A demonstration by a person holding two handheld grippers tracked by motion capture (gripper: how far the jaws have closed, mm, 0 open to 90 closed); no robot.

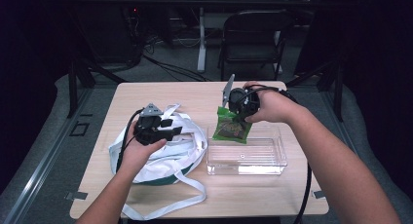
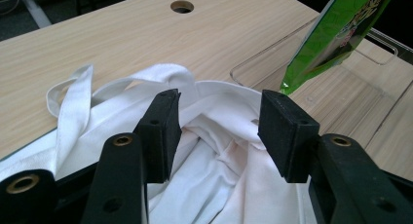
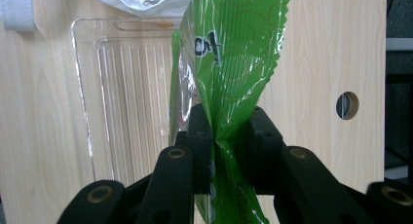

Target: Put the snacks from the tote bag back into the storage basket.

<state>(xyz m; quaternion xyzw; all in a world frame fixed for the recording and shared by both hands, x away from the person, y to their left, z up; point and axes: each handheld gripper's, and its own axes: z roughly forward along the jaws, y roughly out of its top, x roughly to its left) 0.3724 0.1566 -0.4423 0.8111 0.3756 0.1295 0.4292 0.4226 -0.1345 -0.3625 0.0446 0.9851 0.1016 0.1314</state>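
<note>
A green snack packet hangs over the far edge of a clear plastic tray, pinched at its top seam by my right gripper. In the right gripper view the packet is clamped between the shut jaws, midpoint, above the tray. My left gripper hovers open over a white cloth tote bag on the table's left. In the left gripper view its fingers stand apart, midpoint, above the bag's open mouth; the packet and the tray show at upper right.
The bag's long white straps trail toward the front edge of the wooden table. A cable hole sits in the tabletop. A folding chair and table legs stand beyond the far edge.
</note>
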